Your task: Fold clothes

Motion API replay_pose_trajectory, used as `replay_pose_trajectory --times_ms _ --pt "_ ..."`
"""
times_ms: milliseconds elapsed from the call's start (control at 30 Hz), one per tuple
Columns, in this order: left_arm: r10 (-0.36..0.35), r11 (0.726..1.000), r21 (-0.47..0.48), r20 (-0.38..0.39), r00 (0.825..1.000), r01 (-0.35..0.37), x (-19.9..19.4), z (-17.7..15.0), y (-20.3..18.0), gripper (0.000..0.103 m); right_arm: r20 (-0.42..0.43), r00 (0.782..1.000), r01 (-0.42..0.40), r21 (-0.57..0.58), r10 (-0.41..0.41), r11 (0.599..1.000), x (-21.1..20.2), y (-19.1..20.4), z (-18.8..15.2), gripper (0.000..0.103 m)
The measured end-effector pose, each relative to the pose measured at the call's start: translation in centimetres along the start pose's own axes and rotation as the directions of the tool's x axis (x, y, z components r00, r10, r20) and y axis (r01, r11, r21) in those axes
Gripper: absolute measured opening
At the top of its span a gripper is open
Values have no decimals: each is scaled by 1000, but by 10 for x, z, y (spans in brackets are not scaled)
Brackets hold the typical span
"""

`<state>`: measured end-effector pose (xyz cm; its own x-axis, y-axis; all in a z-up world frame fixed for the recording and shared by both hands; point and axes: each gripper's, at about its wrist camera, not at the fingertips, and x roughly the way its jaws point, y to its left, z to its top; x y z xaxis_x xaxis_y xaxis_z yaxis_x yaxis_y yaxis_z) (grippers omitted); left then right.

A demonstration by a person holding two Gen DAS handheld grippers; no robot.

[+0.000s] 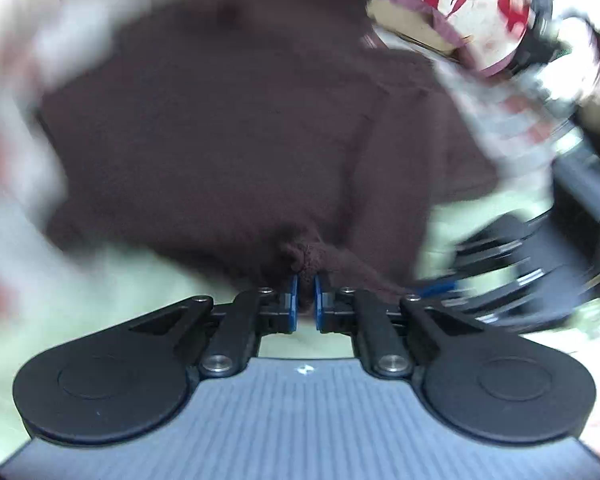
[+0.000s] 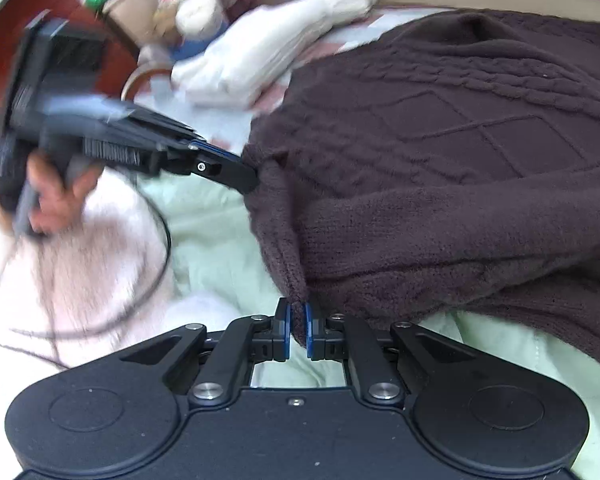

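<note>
Both grippers pinching the sweater edge, ready for a fold.

Left wrist view: my left gripper (image 1: 305, 294) is clamped on a bunched edge of the brown knit sweater (image 1: 236, 128), which spreads ahead of the fingertips. Right wrist view: my right gripper (image 2: 297, 326) is clamped on the sweater hem, with the garment ahead and to the right on the pale green sheet (image 2: 212, 240). Judged next: lift both pinched points together, keeping the edge taut.

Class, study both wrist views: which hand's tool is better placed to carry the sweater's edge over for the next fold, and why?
Probably the right. The right tool is shut on the sweater at its near edge, seen sharply. The left tool also pinches the edge, but its view is blurred, so that hold is harder to judge.
</note>
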<state>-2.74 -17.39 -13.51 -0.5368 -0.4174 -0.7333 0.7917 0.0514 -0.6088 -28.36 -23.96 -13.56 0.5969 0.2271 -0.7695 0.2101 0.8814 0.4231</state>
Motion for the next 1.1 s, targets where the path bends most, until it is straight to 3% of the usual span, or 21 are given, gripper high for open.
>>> replay_pose_trajectory --times_ms 33,67,133,200,233,300,367,433,467,500,567,600,667,733,800,867,933,967,1033,1100 --pt "-124 987 -114 -62 990 116 8 2 22 7 -22 1000 9 -21 -10 1000 2 1 -2 9" --pt "-177 960 -238 -108 978 148 16 3 44 7 -42 999 10 -28 -11 1000 3 1 -4 9" --pt "-59 962 -274 -184 981 7 15 7 66 6 -48 999 -14 -34 13 999 -1 0 -5 9" --pt "138 977 -146 -142 980 -159 -5 15 60 0 -37 999 -18 -35 17 999 -5 1 -4 8" --pt "250 964 -74 -91 964 -257 -19 19 54 0 -32 999 -18 -37 17 999 -6 2 -3 8" --pt "256 965 -69 14 967 -254 -45 20 44 0 -10 1000 -15 -24 15 1000 -8 0 -5 8" --pt "119 992 -55 80 990 -114 -61 15 27 1 21 1000 -22 10 22 1000 -9 -3 -8 8" --pt "103 989 90 156 982 -118 -65 3 -7 5 62 997 -43 50 40 998 -13 -8 -7 8" --pt "93 979 163 193 977 -125 -67 -2 -24 15 81 996 -50 62 45 997 -15 -10 -6 8" --pt "92 949 271 239 967 -158 -66 -11 -45 36 100 994 -52 61 46 997 -18 -10 -4 8" --pt "84 877 430 303 949 -214 -61 -23 -74 62 151 987 -54 47 46 997 -27 -10 4 8" --pt "69 836 498 324 944 -232 -58 -28 -85 62 187 981 -58 40 50 997 -34 -11 11 8" --pt "34 776 594 298 954 -213 -49 -31 -99 66 259 964 -72 29 62 997 -48 -14 28 8" --pt "29 754 628 264 964 -195 -41 -27 -98 73 304 948 -96 8 89 995 -59 -19 48 2" --pt "70 768 606 243 968 -207 -24 -16 -87 75 333 940 -83 1 78 997 -66 -25 61 2" --pt "118 798 565 195 974 -210 -5 -5 -72 71 353 936 -16 51 -3 999 -73 -40 64 4" --pt "169 840 502 115 979 -205 15 5 -54 27 370 925 49 102 -84 994 -79 -54 67 9" --pt "207 846 480 104 973 -232 25 6 -49 1 378 916 81 150 -133 985 -84 -63 64 9" --pt "268 838 461 118 956 -292 29 4 -41 2 377 894 137 286 -243 948 -99 -90 45 10" --pt "226 856 442 148 963 -269 17 3 -40 6 357 879 166 392 -316 905 -113 -108 23 15"
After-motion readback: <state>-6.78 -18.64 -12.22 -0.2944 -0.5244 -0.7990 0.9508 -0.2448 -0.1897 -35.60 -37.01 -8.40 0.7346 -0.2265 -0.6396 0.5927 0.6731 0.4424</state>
